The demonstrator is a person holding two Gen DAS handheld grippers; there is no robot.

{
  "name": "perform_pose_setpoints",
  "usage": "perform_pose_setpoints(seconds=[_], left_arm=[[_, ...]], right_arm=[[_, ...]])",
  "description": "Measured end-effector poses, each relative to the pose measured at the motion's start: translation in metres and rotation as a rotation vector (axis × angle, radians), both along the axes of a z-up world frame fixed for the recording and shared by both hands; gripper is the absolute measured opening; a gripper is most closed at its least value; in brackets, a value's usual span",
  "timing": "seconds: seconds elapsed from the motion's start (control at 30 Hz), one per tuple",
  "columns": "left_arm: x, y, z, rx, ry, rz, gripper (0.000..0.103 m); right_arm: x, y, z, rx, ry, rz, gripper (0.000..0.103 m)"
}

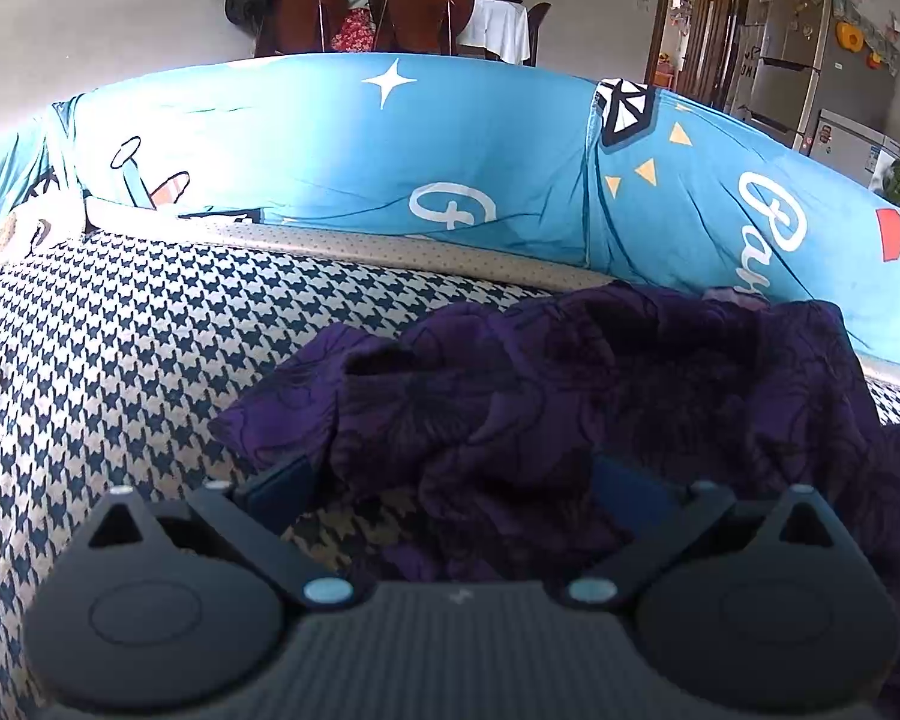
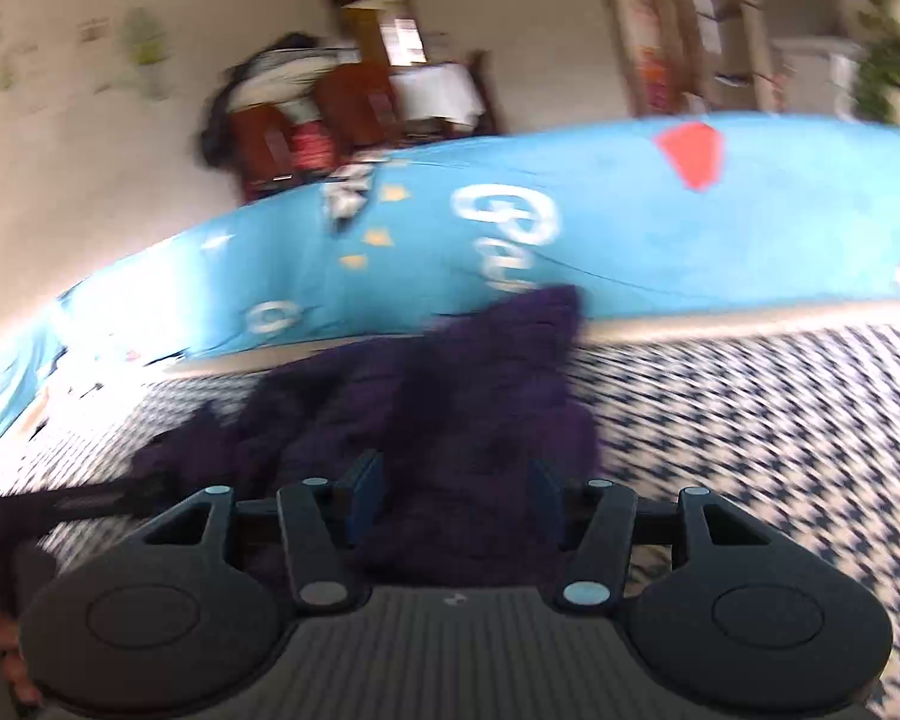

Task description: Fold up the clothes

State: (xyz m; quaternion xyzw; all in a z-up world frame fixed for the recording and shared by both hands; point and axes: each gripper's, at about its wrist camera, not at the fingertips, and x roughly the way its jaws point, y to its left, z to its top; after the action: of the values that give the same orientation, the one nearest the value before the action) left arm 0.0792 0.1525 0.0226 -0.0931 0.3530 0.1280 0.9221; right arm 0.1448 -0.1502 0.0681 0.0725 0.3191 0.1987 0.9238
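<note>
The left gripper (image 1: 450, 480) hangs low over the near edge of a dark purple garment (image 1: 570, 396), which lies bunched and creased on the houndstooth cover (image 1: 120, 360) with its far part pushed up against the blue printed quilt (image 1: 330, 150) along the back. Its jaws stand wide apart: cloth lies in the gap between the two blue pads (image 1: 282, 483), but neither pad presses on it, so this hand has nothing in its grasp. A corner of the garment sticks out to the left of the heap, and a patch of the cover shows through just ahead of the gripper body. Further right, in the badly blurred right wrist view, the right gripper (image 2: 450, 495) also stands part-open above the same purple heap, with cloth between its fingers but, as far as the blur allows, not pinched. A dark strip of cloth or strap trails off at the lower left of that view; what it is I cannot tell. The garment looks not yet spread, so the step in hand is probably finding two edges to lay it flat. To do it well, each hand should pick a single layer at an outer corner or hem, not a fistful of folds, close firmly, then draw the two grips apart across the cover until the creases pull out.
</note>
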Motion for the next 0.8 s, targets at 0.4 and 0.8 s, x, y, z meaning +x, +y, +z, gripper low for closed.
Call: perform_pose_setpoints(seconds=[0.4,0.8], left_arm=[[0.001,-0.006,-0.009,0.002,0.038,-0.03,0.103],[-0.003,-0.021,-0.004,0.016,0.046,-0.047,0.103]], right_arm=[[0.038,-0.018,-0.038,0.205,0.207,-0.127,0.056],[0.019,-0.017,-0.009,0.109,0.026,-0.161,0.008]])
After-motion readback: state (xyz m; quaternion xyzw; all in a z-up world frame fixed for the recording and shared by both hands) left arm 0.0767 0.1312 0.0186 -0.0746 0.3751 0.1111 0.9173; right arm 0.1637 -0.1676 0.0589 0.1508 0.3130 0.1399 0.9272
